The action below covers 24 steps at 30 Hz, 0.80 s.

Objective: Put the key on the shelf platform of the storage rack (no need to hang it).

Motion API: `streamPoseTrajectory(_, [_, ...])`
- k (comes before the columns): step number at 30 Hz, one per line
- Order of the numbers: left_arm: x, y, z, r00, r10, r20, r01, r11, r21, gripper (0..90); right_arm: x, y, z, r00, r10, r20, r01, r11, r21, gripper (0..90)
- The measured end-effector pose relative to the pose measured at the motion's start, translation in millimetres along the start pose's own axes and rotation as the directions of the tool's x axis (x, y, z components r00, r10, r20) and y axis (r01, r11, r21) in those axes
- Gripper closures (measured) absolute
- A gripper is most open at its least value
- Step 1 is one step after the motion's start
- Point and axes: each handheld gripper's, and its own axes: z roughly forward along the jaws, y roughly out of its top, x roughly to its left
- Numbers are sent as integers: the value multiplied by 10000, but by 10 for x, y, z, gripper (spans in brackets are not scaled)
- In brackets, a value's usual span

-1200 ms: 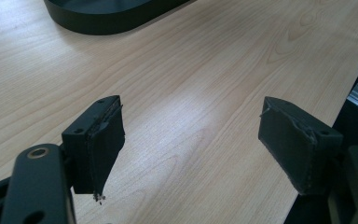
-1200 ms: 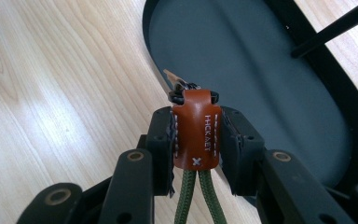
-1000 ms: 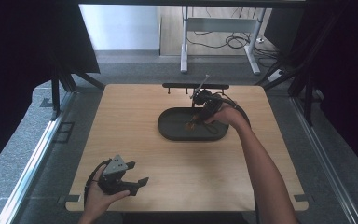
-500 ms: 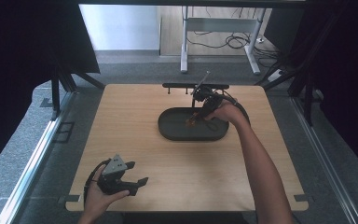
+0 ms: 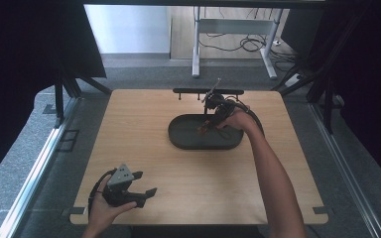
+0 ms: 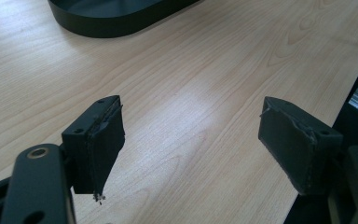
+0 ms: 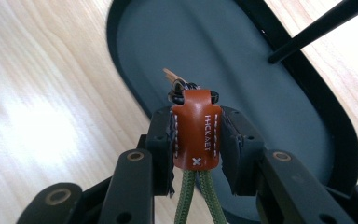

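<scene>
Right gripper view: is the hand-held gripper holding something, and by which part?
Yes. The right hand-held gripper is shut on a keychain, its jaws pressing the two sides of the brown leather tab, above the dark oval tray.

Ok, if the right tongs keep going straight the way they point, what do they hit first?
Most likely the floor of the dark oval tray. The right tongs, shut on the leather key fob, aim down into it; depth is hard to judge.
</scene>
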Motion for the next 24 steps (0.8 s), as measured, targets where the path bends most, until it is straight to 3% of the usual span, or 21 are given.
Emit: streamPoseTrajectory(24, [20, -9, 2, 10000, -27, -10, 27, 10000, 29, 226, -104, -16, 341, 9998, 201, -32, -201, 9998, -51, 668])
